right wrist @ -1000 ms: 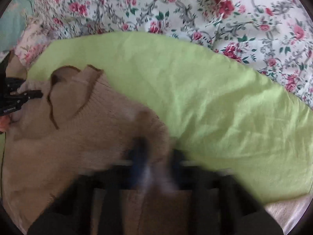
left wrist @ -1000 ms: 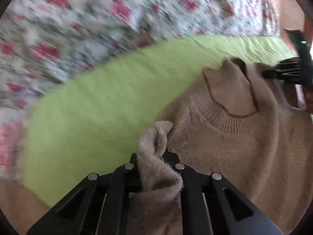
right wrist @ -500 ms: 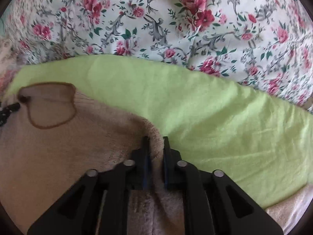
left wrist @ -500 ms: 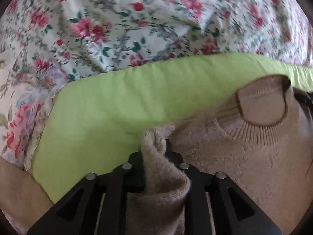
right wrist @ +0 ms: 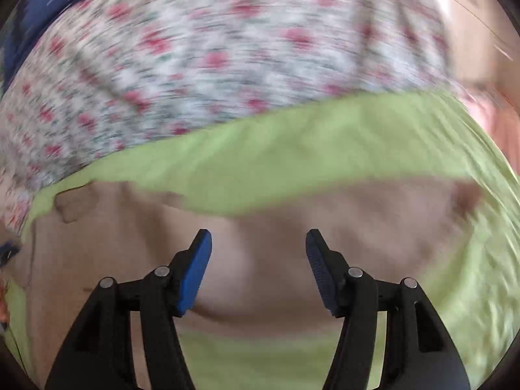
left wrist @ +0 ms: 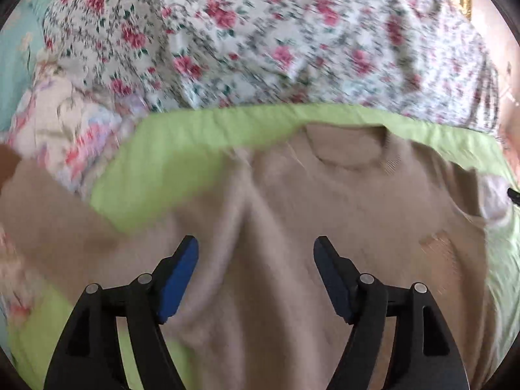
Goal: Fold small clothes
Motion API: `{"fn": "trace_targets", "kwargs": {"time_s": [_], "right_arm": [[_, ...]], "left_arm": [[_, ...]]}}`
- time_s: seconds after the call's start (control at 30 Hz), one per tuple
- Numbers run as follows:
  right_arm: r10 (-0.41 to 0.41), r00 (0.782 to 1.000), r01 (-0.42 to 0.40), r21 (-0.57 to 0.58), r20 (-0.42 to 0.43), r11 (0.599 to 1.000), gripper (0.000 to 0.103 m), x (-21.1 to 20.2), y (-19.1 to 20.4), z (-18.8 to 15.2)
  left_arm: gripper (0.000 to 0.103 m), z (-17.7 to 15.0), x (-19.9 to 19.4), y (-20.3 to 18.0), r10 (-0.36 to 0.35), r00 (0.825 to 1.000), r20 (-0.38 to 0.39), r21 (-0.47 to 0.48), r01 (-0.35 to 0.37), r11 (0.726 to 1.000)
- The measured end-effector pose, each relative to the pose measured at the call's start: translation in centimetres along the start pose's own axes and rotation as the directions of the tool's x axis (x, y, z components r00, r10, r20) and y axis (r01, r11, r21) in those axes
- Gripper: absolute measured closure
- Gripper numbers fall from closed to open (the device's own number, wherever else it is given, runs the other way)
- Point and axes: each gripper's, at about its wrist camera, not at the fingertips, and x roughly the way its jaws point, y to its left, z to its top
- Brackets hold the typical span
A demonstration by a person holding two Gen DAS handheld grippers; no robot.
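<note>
A small beige knit sweater lies on a lime-green cloth, its round neckline toward the far side. My left gripper hovers above a raised fold near the sweater's left shoulder; its jaws are opening, blue pads wide apart and touching nothing. In the right wrist view, which is blurred by motion, the sweater spreads across the green cloth with a sleeve reaching right. My right gripper is above it, jaws opening, nothing pressed between the pads.
A floral quilt covers the bed beyond the green cloth, also blurred as floral quilt in the right view. Turquoise bedding shows at far left. A dark gripper tip peeks in at the right edge.
Both grippers were shut on sweater fabric; they have let go and opened wide. Both have pulled back and risen, the right one fast, and the sweater now lies spread flat.
</note>
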Motion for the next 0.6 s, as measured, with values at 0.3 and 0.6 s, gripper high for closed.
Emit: {"fn": "trace_targets", "kwargs": {"time_s": [0.3,0.6], "right_arm": [[-0.139,0.99,0.128,0.335,0.009,0.933,0.042,0.6,-13.5,0.4],[-0.146,0.989,0.124,0.427,0.02,0.896,0.057,5.5,-17.1,4.1]], "left_arm": [[0.028,-6.9,-0.6,-4.8,-0.093,0.991,-0.096,-0.06,0.087,0.994],[0.028,-9.6,-0.4,-5.4,-0.086,0.985,-0.152,-0.085,0.074,0.994]]}}
